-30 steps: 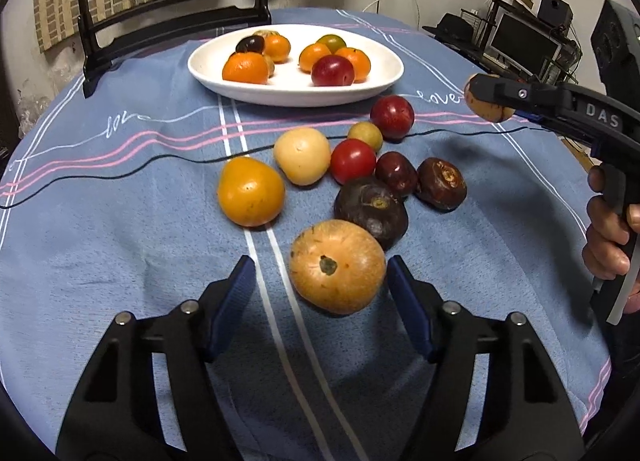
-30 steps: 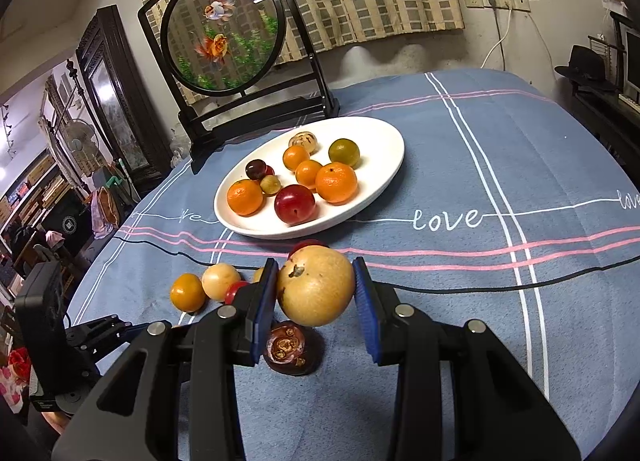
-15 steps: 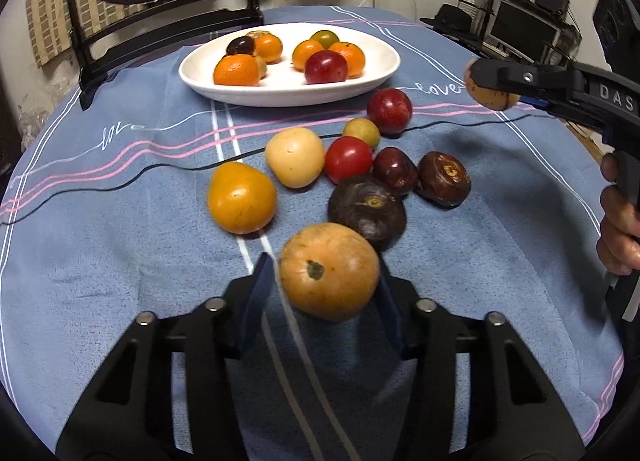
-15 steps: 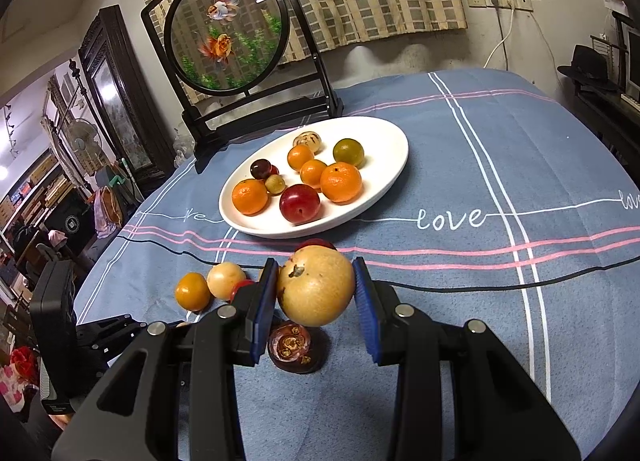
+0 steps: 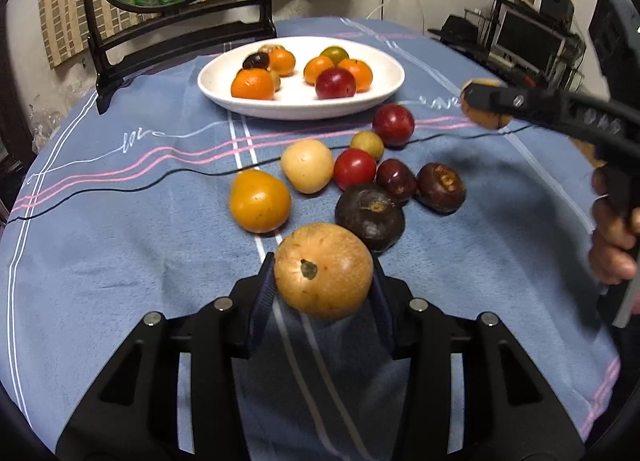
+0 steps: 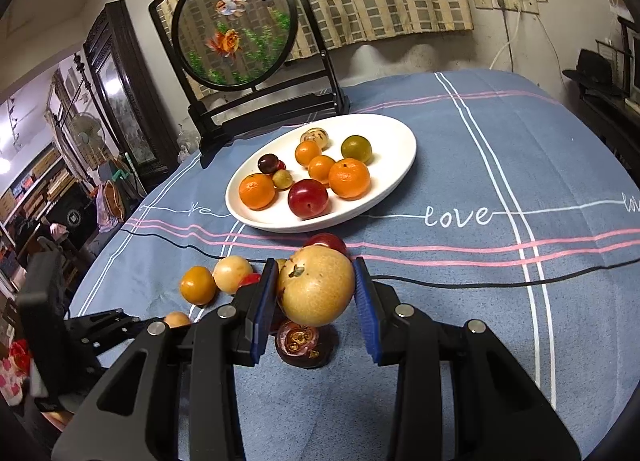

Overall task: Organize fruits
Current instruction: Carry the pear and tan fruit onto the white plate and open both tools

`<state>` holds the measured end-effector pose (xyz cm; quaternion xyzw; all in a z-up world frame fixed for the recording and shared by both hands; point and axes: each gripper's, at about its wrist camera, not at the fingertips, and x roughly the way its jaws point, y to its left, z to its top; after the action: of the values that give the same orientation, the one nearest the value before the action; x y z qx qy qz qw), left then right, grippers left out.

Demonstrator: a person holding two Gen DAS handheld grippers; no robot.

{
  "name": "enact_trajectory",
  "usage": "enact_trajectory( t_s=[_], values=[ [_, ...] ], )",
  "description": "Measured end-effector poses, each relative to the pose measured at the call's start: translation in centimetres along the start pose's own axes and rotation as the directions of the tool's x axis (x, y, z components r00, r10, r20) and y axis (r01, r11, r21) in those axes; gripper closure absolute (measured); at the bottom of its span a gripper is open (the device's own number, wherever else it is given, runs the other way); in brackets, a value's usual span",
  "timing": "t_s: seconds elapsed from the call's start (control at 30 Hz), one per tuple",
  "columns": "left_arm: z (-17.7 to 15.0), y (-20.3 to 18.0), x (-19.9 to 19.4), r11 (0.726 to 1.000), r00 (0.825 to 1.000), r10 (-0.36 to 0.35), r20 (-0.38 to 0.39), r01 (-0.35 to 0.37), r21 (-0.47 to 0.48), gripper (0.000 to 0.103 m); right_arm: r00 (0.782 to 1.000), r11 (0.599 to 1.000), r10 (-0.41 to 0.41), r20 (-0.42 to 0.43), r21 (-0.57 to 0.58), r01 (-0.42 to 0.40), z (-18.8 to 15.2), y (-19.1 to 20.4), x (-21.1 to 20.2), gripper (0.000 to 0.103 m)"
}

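My left gripper (image 5: 324,297) is shut on a tan round fruit (image 5: 323,271) and holds it above the blue cloth. My right gripper (image 6: 316,297) is shut on a yellow-brown round fruit (image 6: 316,285), held in the air short of the white plate (image 6: 392,181); it also shows at the right of the left wrist view (image 5: 482,109). The plate (image 5: 384,97) holds several oranges, a red plum and small fruits. Several loose fruits lie between me and the plate: an orange one (image 5: 259,201), a pale yellow one (image 5: 307,166), a red tomato (image 5: 354,168), dark purple ones (image 5: 370,217).
A round fish-picture screen on a black stand (image 6: 236,25) stands behind the plate. A dark mangosteen (image 6: 302,343) lies under my right gripper. Shelves with electronics (image 5: 532,37) stand beyond the table's right edge. The left gripper shows at lower left in the right wrist view (image 6: 104,325).
My left gripper has closed on the tan fruit and lifted it off the cloth. My right gripper has kept its fruit and moved slightly toward the plate.
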<state>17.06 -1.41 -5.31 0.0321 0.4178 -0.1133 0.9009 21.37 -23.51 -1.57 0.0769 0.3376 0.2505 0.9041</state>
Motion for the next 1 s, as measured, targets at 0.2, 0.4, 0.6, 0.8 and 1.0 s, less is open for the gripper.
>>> enact_trajectory(
  t_s=[0.2,0.4,0.6,0.8,1.0],
  values=[
    [3.5,2.1,-3.0,0.999,0.997,-0.051,0.057,0.051,-0.009,0.058,0.999,1.0,0.012,0.041,-0.018,-0.011,1.5,0.7,-0.9,0.065],
    [11.2,4.3,-2.4,0.997,0.991,-0.049,0.126,0.055,-0.045,0.058,0.996,0.999,-0.014,0.084,-0.052,0.018,6.4,1.8,-0.1,0.065],
    [18.3,4.9,3.0,0.996,0.987,-0.05,0.153,0.061,-0.066,0.058,0.999,1.0,-0.012,0.038,-0.014,0.012,10.6,0.6,5.5,0.065],
    [22.1,7.2,10.3,0.991,0.997,-0.002,0.077,0.012,-0.133,0.058,0.998,0.998,-0.056,-0.044,-0.045,0.054,11.1,-0.2,11.1,0.065],
    [22.3,9.5,13.3,0.983,0.999,0.016,0.039,-0.009,-0.185,0.058,0.999,0.996,-0.026,-0.045,-0.088,0.022,11.4,0.3,13.6,0.065]
  ],
)
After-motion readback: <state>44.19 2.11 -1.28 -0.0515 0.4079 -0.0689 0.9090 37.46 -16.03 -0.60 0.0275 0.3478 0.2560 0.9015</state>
